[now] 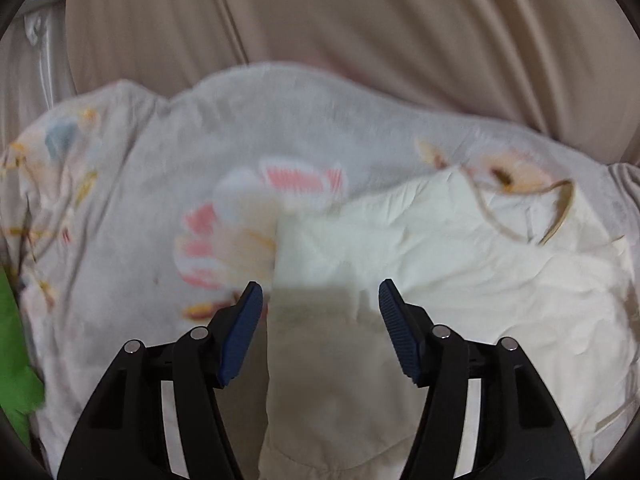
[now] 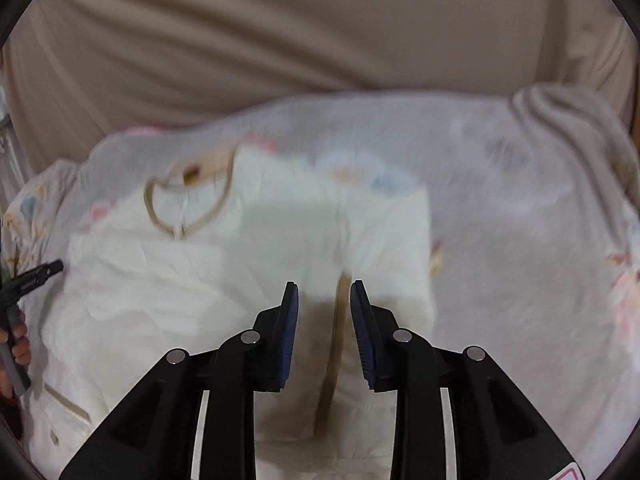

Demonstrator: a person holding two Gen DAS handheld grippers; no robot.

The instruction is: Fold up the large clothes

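A cream-white garment (image 1: pixel 460 264) with a tan-trimmed neckline (image 1: pixel 556 216) lies on a floral bedsheet (image 1: pixel 160 184). My left gripper (image 1: pixel 320 294) is open above the garment's left edge, where a sleeve or fold hangs toward the camera. In the right wrist view the same garment (image 2: pixel 200 280) shows with its neckline (image 2: pixel 188 208) at upper left. My right gripper (image 2: pixel 324 290) is partly open, its jaws on either side of a tan-edged fold of the garment (image 2: pixel 340 320), not pinching it. The left gripper's tip (image 2: pixel 40 274) shows at the left edge.
A beige curtain or cover (image 1: pixel 360 20) hangs behind the bed. Something green (image 1: pixel 16 360) lies at the left edge. A rumpled grey-beige blanket (image 2: pixel 560 120) sits at the bed's far right. A hand (image 2: pixel 16 344) holds the left tool.
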